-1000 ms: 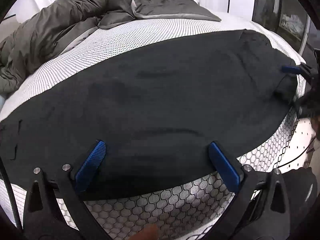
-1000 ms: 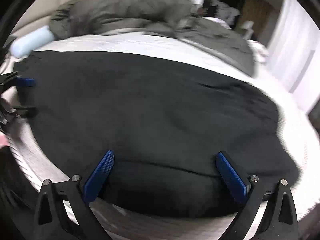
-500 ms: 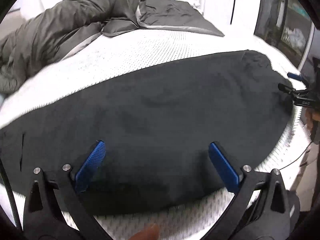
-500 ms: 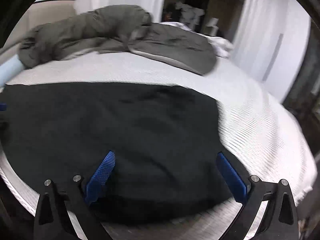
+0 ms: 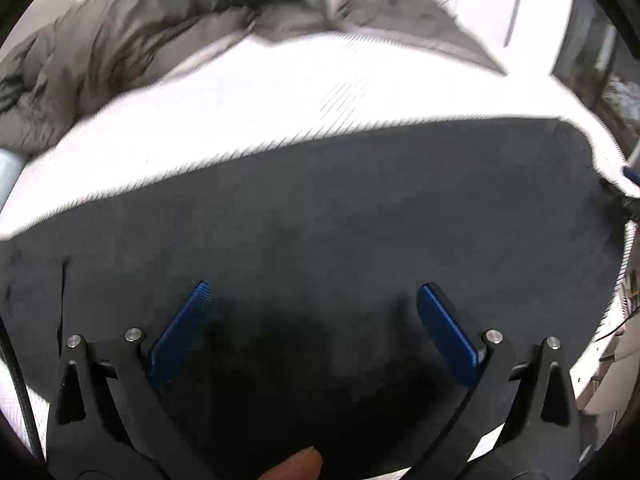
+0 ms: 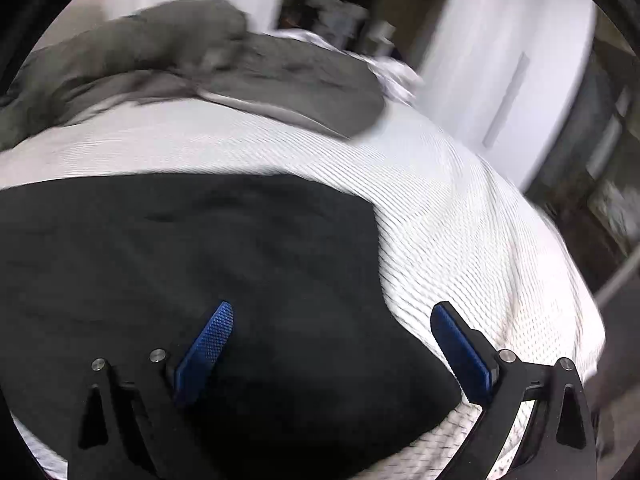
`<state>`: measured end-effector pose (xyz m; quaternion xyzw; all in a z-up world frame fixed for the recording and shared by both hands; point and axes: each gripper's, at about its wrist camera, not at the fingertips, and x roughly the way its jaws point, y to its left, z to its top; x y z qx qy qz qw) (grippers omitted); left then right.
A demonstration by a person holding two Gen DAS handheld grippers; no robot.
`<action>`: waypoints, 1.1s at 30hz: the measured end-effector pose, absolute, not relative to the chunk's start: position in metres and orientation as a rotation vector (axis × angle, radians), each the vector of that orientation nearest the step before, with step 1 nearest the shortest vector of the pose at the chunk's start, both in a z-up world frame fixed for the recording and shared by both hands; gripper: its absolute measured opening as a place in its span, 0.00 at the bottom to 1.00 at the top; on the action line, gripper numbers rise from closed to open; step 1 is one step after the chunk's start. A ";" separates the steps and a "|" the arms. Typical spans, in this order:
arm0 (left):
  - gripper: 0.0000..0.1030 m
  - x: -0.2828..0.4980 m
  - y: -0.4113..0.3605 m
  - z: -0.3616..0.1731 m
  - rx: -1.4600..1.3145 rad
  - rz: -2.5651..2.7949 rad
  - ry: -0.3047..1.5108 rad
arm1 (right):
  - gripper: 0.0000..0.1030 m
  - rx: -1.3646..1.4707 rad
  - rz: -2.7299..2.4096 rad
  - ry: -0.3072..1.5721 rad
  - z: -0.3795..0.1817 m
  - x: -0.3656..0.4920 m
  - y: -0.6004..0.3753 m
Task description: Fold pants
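Black pants (image 5: 340, 216) lie flat across a white bed, stretching from left to right in the left wrist view. My left gripper (image 5: 314, 292) hovers open over the near edge of the cloth, nothing between its blue pads. In the right wrist view the pants (image 6: 180, 248) fill the left half, their end near the middle. My right gripper (image 6: 332, 312) is open above that end, its left pad over the cloth and its right pad over bare mattress. A blue tip of the right gripper (image 5: 630, 174) shows at the far right of the left wrist view.
The white mesh-patterned mattress (image 6: 460, 220) lies beyond the pants and to the right. A crumpled grey duvet (image 5: 140, 40) is heaped at the back of the bed, also visible as the duvet (image 6: 200, 64) in the right wrist view. A white door (image 6: 500, 60) stands behind.
Both grippers have moved forward over the pants and stayed open. The right gripper has swung right toward the end of the pants, so more bare mattress shows beside it.
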<state>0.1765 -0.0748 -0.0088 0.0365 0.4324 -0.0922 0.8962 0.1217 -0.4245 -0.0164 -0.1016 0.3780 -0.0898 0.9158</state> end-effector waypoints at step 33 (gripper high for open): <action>0.99 0.160 -0.137 -0.058 0.181 -0.256 0.884 | 0.99 0.690 0.040 0.747 -0.059 0.057 -0.516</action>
